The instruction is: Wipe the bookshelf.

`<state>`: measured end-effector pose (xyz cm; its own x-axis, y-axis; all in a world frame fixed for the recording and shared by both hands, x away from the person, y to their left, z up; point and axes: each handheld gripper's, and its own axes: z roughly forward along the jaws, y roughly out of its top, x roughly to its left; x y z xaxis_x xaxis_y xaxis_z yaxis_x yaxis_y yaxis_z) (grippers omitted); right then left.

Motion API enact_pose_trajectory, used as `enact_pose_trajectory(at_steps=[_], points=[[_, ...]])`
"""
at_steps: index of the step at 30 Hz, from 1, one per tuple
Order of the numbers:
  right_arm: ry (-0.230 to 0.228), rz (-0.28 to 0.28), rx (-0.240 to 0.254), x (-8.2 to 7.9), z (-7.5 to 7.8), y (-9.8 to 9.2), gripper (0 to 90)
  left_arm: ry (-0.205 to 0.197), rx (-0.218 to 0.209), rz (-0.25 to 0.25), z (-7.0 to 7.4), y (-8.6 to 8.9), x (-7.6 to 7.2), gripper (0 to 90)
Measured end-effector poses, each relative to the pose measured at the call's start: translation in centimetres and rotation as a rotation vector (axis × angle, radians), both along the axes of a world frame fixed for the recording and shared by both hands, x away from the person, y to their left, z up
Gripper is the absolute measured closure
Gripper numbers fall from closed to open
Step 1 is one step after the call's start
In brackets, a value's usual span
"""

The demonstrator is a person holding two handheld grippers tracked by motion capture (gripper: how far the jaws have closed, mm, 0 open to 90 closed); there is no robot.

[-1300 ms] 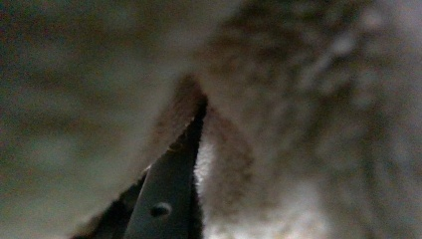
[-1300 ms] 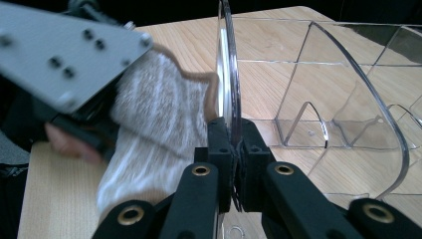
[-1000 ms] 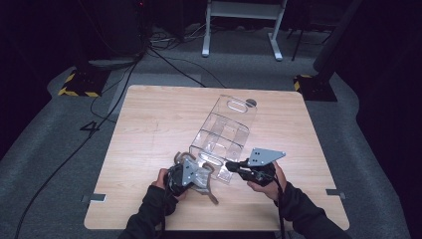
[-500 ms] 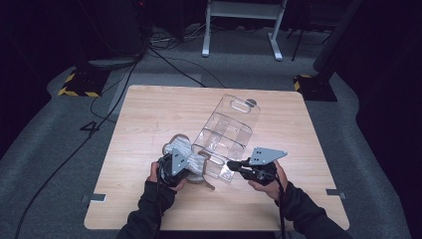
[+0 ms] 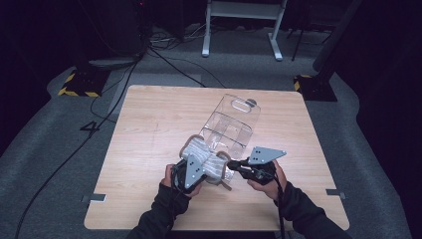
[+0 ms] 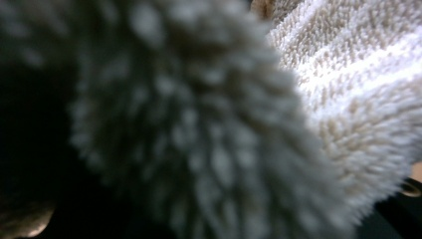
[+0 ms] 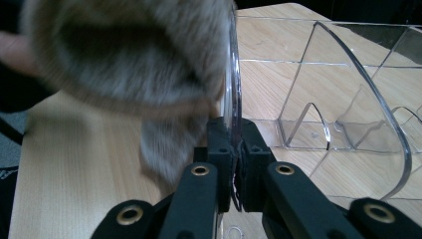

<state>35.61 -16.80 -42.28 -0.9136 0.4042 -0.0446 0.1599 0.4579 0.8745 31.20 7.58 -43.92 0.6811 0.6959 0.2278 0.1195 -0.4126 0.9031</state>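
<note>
High view: a clear organizer [image 5: 230, 128] with dividers lies across the middle of the counter [image 5: 149, 129], its near end toward the person. The right claw [image 5: 238, 165] reaches in from the right and grips that near edge, apparently to steady the light bin so it cannot slide. The left claw [image 5: 199, 164] carries a fuzzy striped sock [image 5: 209, 162] just at the bin's near end, lifted off the wood, probably on its way into a compartment.

Left gripper view: the sock [image 6: 348, 99] presses right up against the lens, beige and white pile, mostly out of focus. The jaws are buried in it, pressed together on the fabric.

Right gripper view: the right claw [image 7: 238, 169] is clamped on the bin's thin clear wall [image 7: 231, 89], jaws nearly meeting with only the plastic between. The sock [image 7: 129, 55] hangs just left of that wall, above the counter [image 7: 74, 164], outside the compartments [image 7: 343, 114], which look empty.
</note>
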Motion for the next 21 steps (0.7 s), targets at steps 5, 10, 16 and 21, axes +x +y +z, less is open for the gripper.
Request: enact_pose_trajectory(at_steps=[5, 10, 16, 21], points=[[-0.004, 0.000, -0.007, 0.0, 0.0, 0.1, 87.1, -0.003, 0.072, -0.049, -2.5, -2.7, -0.6, 75.0], [-0.002, -0.006, -0.003, 0.1, 0.0, 0.0, 87.2, 0.055, 0.130, -0.097, -3.8, -3.3, -0.4, 75.3], [-0.002, -0.003, -0.003, 0.1, 0.0, -0.1, 87.1, 0.128, 0.205, -0.110, -5.5, -3.1, 0.4, 75.4], [0.007, 0.001, -0.002, 0.2, 0.0, -0.3, 87.1, 0.183, 0.209, -0.062, -5.7, -1.4, 1.3, 75.3]])
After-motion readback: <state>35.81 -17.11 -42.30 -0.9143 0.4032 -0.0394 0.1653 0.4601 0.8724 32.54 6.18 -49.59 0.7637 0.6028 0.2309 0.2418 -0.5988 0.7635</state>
